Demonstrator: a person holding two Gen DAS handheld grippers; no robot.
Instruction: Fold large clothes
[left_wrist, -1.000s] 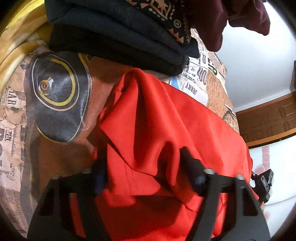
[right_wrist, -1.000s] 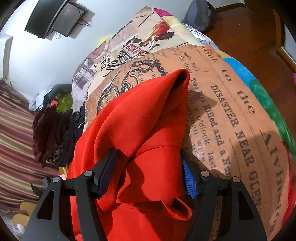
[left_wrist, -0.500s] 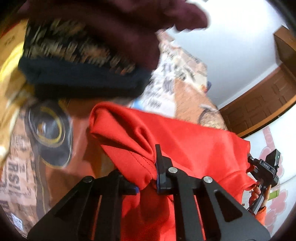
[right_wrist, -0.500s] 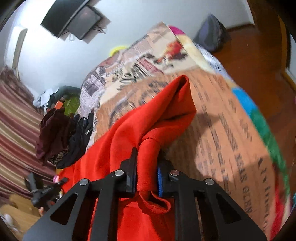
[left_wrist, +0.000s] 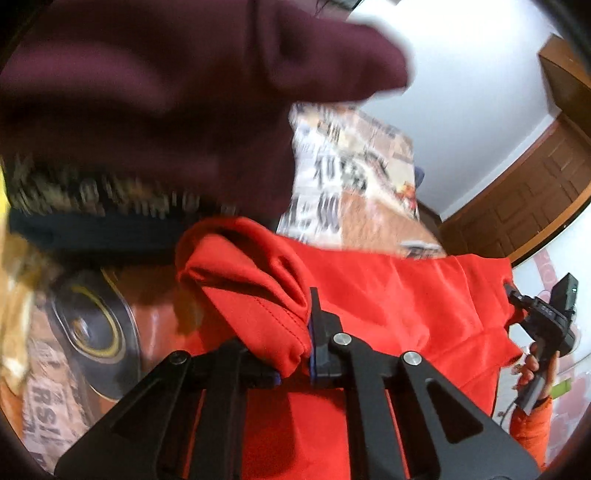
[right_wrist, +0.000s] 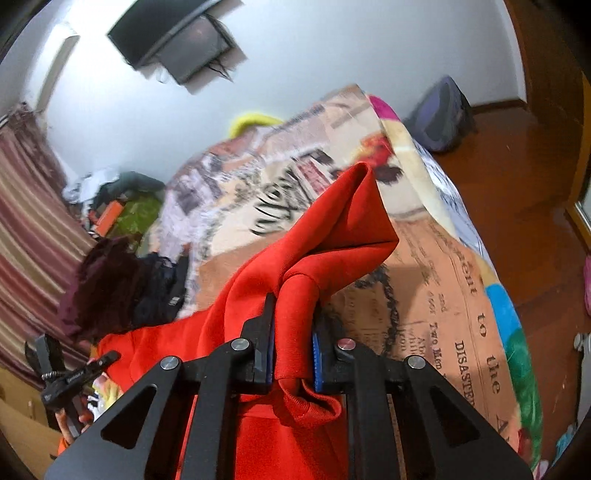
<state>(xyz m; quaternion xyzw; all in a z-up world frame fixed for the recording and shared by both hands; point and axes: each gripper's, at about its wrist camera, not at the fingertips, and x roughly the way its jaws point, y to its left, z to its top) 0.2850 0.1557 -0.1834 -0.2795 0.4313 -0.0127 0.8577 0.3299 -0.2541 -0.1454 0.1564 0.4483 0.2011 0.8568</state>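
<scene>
Left gripper (left_wrist: 293, 363) and right gripper (right_wrist: 291, 354), both pitched downward, jaws just closed, each clamped on a fold of red garment (right_wrist: 332, 236).

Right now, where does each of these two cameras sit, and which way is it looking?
Left wrist: rides the left gripper, looking down along its jaws at the red garment on the bed; the other gripper and a hand show at the right.
Right wrist: rides the right gripper, looking across the printed bedspread toward the wall screen.
Shared: both see the red garment clamped in jaws, and the maroon clothes pile.
</scene>
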